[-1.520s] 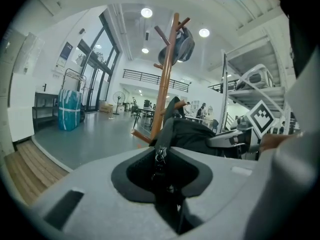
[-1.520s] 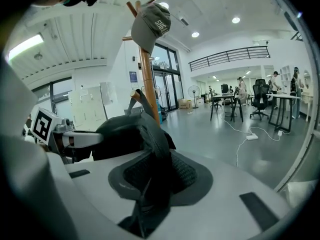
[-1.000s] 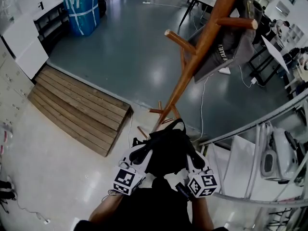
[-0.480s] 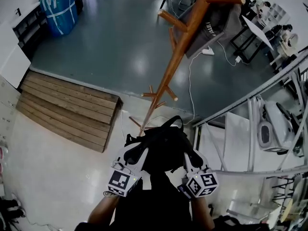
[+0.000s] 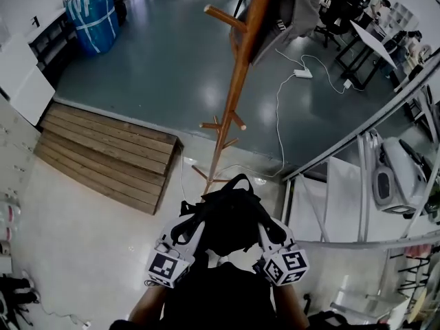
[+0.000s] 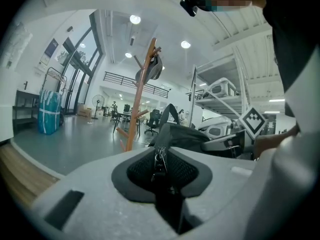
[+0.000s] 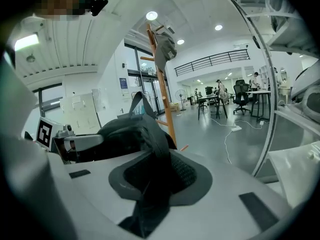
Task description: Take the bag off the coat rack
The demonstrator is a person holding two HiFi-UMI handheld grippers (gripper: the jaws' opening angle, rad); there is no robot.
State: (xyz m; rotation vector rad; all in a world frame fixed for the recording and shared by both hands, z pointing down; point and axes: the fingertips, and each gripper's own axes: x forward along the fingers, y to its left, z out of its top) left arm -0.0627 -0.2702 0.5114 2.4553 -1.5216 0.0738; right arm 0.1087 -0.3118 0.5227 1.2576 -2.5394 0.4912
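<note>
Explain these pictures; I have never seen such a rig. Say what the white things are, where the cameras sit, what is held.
No robot: a person holds a white two-jaw gripper in each hand. The wide picture comes from a camera on the person's head, looking down; the other two cameras ride on the grippers, looking along their jaws. The left gripper and right gripper each pinch the black bag, held off the wooden coat rack. A grey item hangs on the rack. A wooden platform lies on the floor.
</note>
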